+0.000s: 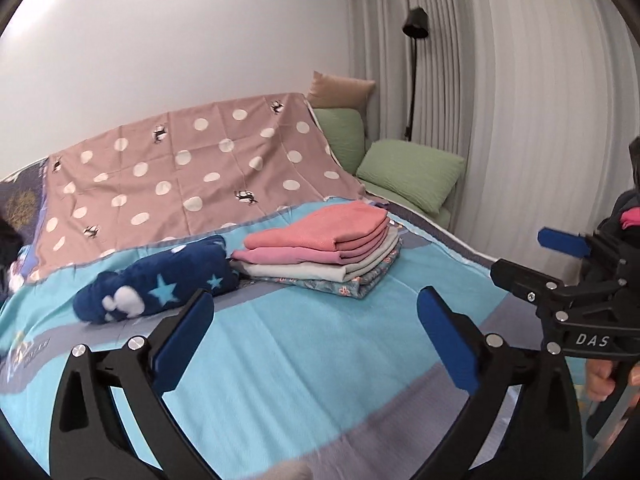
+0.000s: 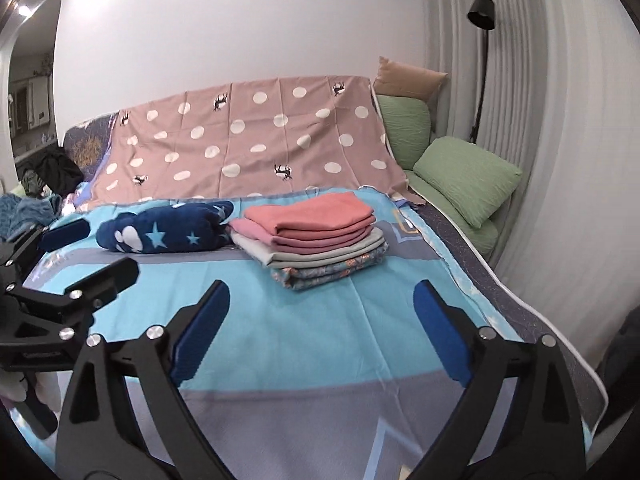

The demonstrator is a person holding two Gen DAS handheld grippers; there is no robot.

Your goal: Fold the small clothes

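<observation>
A stack of folded clothes (image 1: 324,252) lies on the blue bed sheet (image 1: 280,360), coral and pink pieces on top, grey and floral ones below; it also shows in the right wrist view (image 2: 316,236). A navy fleece piece with stars (image 1: 160,284) lies bunched to its left, seen too in the right wrist view (image 2: 168,228). My left gripper (image 1: 316,320) is open and empty above the sheet, short of the stack. My right gripper (image 2: 322,312) is open and empty, also short of the stack. Each gripper shows in the other's view: the right (image 1: 532,258), the left (image 2: 88,248).
A brown dotted sheet (image 1: 192,176) drapes the back of the bed. Green pillows (image 1: 412,172) and a tan one (image 1: 340,88) sit at the right by the curtain and a black floor lamp (image 1: 414,24). More clothes (image 2: 28,208) pile at the far left. The bed's edge (image 2: 540,312) runs along the right.
</observation>
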